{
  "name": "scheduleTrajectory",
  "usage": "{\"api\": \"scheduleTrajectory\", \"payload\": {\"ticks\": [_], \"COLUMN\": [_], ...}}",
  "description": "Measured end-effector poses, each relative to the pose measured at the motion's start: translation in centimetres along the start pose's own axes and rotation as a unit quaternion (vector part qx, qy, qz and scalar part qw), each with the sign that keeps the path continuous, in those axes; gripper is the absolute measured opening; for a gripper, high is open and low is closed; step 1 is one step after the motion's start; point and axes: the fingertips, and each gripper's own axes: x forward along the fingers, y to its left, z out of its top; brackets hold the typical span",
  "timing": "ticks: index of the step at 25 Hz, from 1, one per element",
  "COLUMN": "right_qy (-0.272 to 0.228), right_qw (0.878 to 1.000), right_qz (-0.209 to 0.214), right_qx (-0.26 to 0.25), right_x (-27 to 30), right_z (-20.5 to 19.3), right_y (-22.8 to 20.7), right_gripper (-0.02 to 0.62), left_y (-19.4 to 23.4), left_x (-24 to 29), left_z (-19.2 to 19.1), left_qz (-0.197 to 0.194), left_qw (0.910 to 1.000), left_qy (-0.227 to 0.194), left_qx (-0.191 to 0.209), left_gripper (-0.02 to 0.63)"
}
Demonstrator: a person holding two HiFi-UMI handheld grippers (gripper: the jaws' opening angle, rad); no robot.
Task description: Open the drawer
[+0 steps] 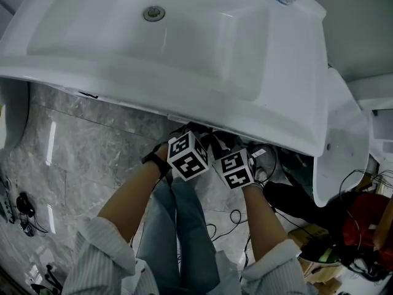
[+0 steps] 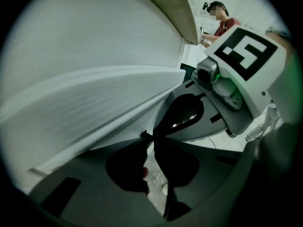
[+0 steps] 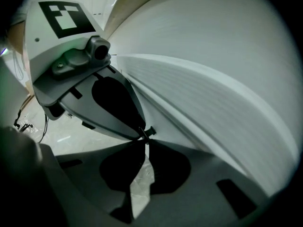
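Drawer front, a white panel directly beneath the sink, hidden in the head view by the sink's overhanging front edge. The left gripper and right gripper meet tip to tip at the panel's lower edge, under the middle of the sink's front. Each has its jaws pressed together at the tips. Only floor shows through the gap behind them, and it cannot be made out whether a thin lip of the panel is caught. No handle is visible, so the drawer appears shut. For a clean pull, both tips likely need to hook behind the lower edge. The two grippers should then draw back level and together, straight away from the sink, so the drawer does not rack or slip off the tips.
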Motion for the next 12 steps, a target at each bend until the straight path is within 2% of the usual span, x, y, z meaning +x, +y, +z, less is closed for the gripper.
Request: {"api": "scheduleTrajectory", "payload": {"ticks": [8, 12], "right_qy": [-0.002, 0.01], "right_qw": [0.999, 0.999], "right_qz": [0.007, 0.002], "right_qx": [0.034, 0.032], "right_x": [-0.6, -1.1], "right_z": [-1.1, -1.7], "right_y": [2.5, 3.3], "right_gripper": [0.023, 0.023], "left_y": [-1.9, -2.8], "left_x": [-1.0, -1.4], "left_z": [-1.5, -2.2], "left_qz": [0.0, 0.002], "left_qw": [0.9999, 0.9999], "left_qy": [0.01, 0.014], "left_qx": [0.004, 0.0], "left_gripper": [0.052, 0.051]}}
